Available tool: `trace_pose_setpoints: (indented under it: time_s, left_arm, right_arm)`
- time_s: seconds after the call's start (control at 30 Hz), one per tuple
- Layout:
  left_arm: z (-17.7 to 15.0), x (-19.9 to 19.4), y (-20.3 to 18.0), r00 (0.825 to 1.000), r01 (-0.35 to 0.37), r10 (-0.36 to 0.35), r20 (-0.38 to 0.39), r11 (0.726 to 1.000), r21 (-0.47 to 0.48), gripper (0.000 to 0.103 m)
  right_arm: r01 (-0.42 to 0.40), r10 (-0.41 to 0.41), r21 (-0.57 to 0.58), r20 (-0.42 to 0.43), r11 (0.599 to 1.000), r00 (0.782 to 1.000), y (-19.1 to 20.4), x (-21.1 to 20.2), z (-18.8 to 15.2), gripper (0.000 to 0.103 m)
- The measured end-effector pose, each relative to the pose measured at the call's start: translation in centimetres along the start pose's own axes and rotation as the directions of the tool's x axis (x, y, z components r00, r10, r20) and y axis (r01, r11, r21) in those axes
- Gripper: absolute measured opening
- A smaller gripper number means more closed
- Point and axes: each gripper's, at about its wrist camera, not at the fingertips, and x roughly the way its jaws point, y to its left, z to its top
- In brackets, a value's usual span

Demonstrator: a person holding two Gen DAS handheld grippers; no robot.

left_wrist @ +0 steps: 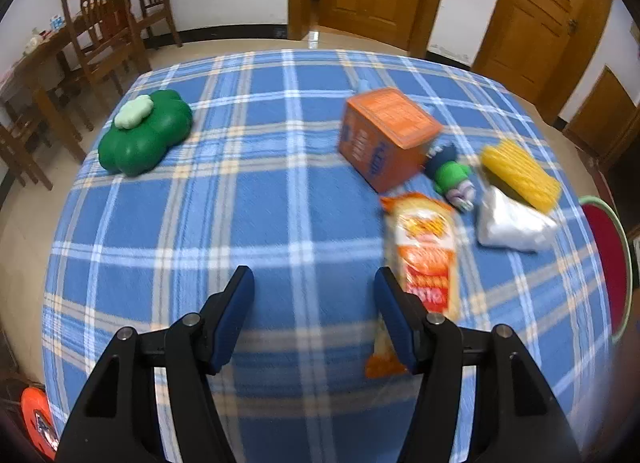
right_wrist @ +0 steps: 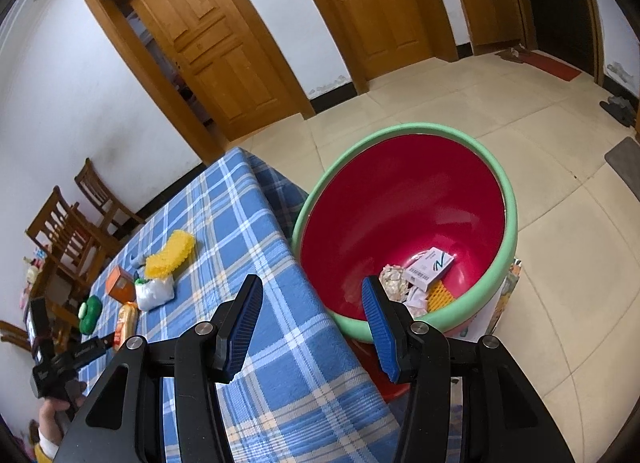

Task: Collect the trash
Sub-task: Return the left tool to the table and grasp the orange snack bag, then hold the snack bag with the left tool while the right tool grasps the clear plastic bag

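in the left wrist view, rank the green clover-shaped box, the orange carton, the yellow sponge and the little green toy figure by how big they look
1. orange carton and green clover-shaped box: much alike, too close to rank.
2. yellow sponge.
3. little green toy figure, smallest, partly hidden behind the carton.
Fisheye stretch makes this rough.

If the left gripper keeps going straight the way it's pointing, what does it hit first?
Probably bare blue plaid tablecloth: nothing lies between the open left gripper fingers. The orange snack packet sits just beside its right finger; depth is unclear, so it may brush that.
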Motion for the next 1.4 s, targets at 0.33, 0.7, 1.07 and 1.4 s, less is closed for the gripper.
trace_pose_setpoints:
  time_s: [0.33, 0.7, 1.07, 1.4]
  left_arm:
    - [-0.2, -2.9, -1.6, 0.996, 0.070, -0.070, 0.062, 0.998, 0.010, 0.063]
    - [0.0, -1.6, -5.5, 0.991, 0.117, -0.121, 0.056, 0.991, 0.073, 0.063]
    - [0.2, -0.2, -6.1, 0.991, 0.114, -0.119, 0.059, 0.989, 0.091, 0.047]
    - [-0.3, -0.5, -4.1, 0.984, 0.164, -0.164, 0.064, 0.986, 0.011, 0.039]
  right_arm:
    - [-0.002, 0.002, 0.001, -0.004, 1.000, 1.000, 0.0, 0.0, -0.1, 0.053]
    - [-0.006, 0.006, -0.007, -0.023, 1.000, 1.000, 0.4, 0.4, -0.7, 0.053]
    - [-0.028, 0.025, -0.050, -0.066, 0.998, 0.998, 2.3, 1.8, -0.8, 0.053]
    - [-0.084, 0.068, -0.150, -0.109, 0.985, 0.992, 6.5, 3.6, -0.8, 0.053]
